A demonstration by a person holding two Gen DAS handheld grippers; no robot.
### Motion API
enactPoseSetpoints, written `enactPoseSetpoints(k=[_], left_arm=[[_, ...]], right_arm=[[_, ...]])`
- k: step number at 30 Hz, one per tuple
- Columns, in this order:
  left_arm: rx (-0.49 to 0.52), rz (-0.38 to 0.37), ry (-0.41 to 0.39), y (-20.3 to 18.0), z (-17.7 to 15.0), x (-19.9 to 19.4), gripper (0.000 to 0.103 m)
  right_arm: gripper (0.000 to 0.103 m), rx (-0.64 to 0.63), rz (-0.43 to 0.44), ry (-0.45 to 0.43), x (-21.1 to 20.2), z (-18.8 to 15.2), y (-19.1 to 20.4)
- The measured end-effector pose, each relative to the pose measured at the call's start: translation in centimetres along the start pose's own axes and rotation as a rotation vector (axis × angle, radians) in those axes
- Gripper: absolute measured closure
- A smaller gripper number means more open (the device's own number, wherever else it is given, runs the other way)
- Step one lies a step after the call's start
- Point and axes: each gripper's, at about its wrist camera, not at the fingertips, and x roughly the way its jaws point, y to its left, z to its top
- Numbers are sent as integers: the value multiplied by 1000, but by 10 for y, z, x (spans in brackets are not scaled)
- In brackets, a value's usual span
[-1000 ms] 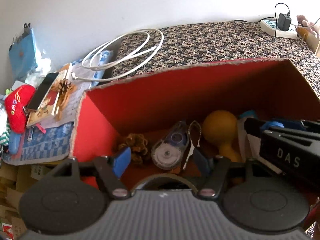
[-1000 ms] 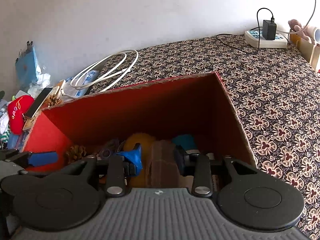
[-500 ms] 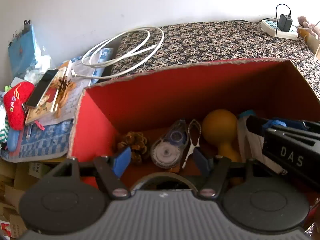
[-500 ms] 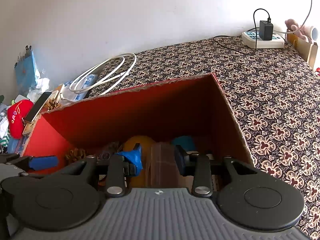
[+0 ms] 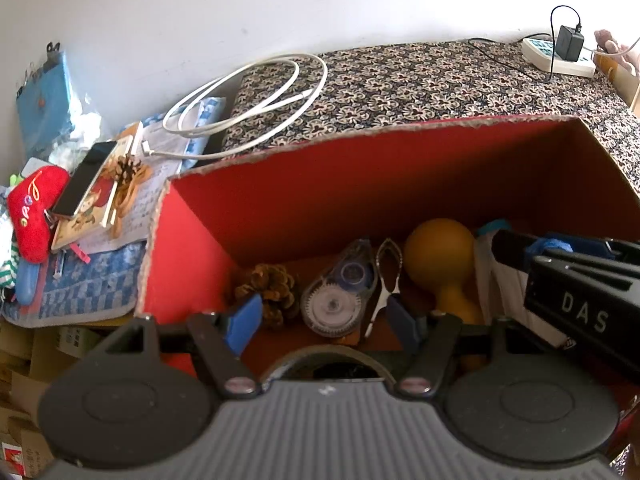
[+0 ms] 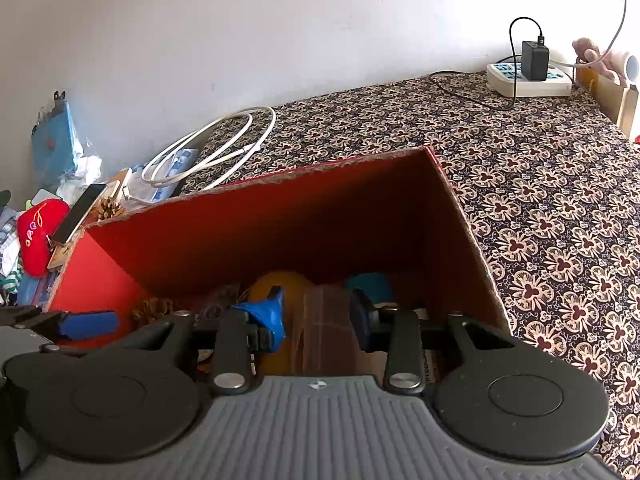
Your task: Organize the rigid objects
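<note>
A red cardboard box (image 5: 360, 184) sits on the patterned cloth; it also shows in the right wrist view (image 6: 280, 220). Inside lie a pine cone (image 5: 268, 284), a correction tape dispenser (image 5: 340, 292), a metal clip (image 5: 388, 272), an orange gourd (image 5: 440, 256) and a white item (image 5: 508, 292). My left gripper (image 5: 324, 320) is open and empty above the box's near side. My right gripper (image 6: 316, 314) is open, its fingers on either side of a translucent brownish object (image 6: 324, 328) over the box, apart from it. The right gripper's body (image 5: 580, 300) shows in the left wrist view.
A coiled white cable (image 5: 256, 96) lies behind the box. To the left lie a phone (image 5: 84, 184) on a book, a second pine cone (image 5: 126, 170), a red plush (image 5: 34, 212) and a blue checked cloth (image 5: 88, 284). A power strip (image 6: 528, 78) sits far right.
Both views have shifted slightly; the grippers have risen a little over the box. The jaws and the objects in the box stand as before.
</note>
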Motion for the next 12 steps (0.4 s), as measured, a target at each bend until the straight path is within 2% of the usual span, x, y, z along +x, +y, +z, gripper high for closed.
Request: enactPoseSetpoints(k=[12], left_arm=[[-11,-8,-16,1,0,-2,35]], right_arm=[[84,2,10,-3,0,0,0]])
